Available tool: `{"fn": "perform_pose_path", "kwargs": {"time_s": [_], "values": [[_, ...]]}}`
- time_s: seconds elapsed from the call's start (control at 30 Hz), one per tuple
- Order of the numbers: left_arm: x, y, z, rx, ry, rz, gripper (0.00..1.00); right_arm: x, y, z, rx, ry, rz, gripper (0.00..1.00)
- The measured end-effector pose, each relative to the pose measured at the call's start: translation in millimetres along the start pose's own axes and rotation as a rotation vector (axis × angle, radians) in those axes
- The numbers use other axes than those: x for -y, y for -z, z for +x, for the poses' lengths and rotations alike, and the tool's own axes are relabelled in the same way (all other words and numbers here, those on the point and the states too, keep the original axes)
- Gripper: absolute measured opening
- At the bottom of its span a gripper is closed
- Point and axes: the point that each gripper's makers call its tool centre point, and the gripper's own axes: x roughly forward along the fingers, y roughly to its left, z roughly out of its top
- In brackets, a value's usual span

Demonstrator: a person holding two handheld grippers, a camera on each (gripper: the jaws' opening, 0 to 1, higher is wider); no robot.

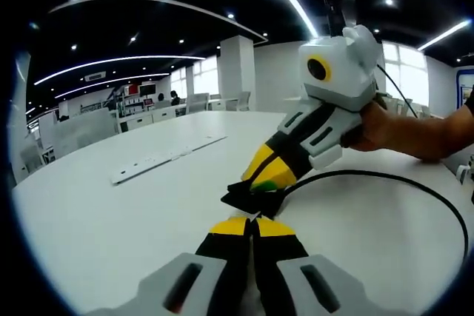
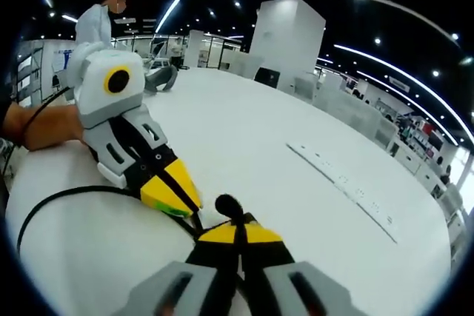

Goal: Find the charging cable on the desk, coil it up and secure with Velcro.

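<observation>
A black charging cable (image 1: 415,183) runs in a wide loop over the white table (image 1: 111,220) to where the two grippers meet. A flat black Velcro strap (image 1: 248,199) sits at that end. My left gripper (image 1: 252,223) is shut on the strap. My right gripper (image 1: 265,177), held by a hand (image 1: 385,127), comes in from the right and pinches the cable right beside it. In the right gripper view my right gripper (image 2: 237,233) is shut with a black end (image 2: 226,203) poking out above its tips. The left gripper (image 2: 176,194) is close on its left, and the cable (image 2: 59,197) loops away.
A long flat white strip (image 1: 167,159) lies on the table farther off, also the strip (image 2: 348,183) in the right gripper view. Office desks and chairs (image 1: 148,112) stand beyond the table edge. A person in white (image 2: 92,20) stands in the background.
</observation>
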Motion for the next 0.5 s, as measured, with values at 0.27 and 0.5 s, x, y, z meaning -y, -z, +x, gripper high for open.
{"fn": "perform_pose_path", "kwargs": {"time_s": [0.27, 0.5], "values": [[-1.4, -0.3, 0.6, 0.0, -0.001, 0.001, 0.03, 1.4, 1.3, 3.4, -0.014, 0.001, 0.011, 0.03], [-5.6, -0.5, 1.2, 0.0, -0.002, 0.001, 0.03, 2.8, 2.7, 6.5, -0.034, -0.021, 0.038, 0.03]]}}
